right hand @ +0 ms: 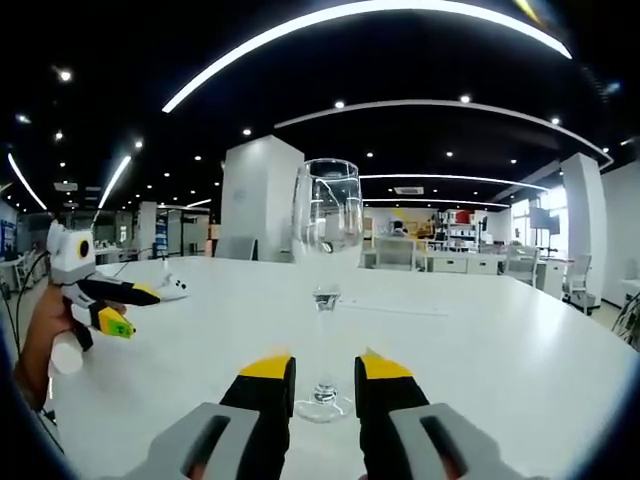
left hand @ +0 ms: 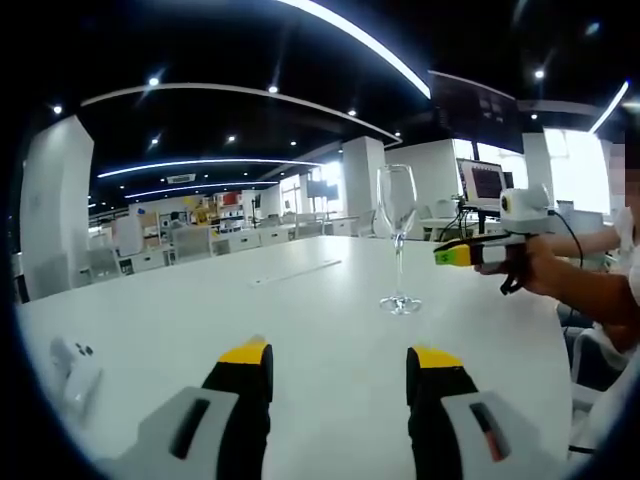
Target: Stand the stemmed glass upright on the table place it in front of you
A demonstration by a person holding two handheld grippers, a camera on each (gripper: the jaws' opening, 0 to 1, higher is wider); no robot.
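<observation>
So the wine glass (right hand: 325,280) is standing upright on the white counter (left hand: 300,330). My right gripper (right hand: 325,372) has its jaws apart either side of the stem, not squeezing. Left gripper (left hand: 340,362) jaws spread wide, holding nothing.

White table (left hand: 300,330) bearing upright stemmed glass (left hand: 397,238)

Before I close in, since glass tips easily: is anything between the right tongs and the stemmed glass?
Nothing visible. The stemmed glass stands upright on the white table, its stem in the gap of the open right tongs.
</observation>
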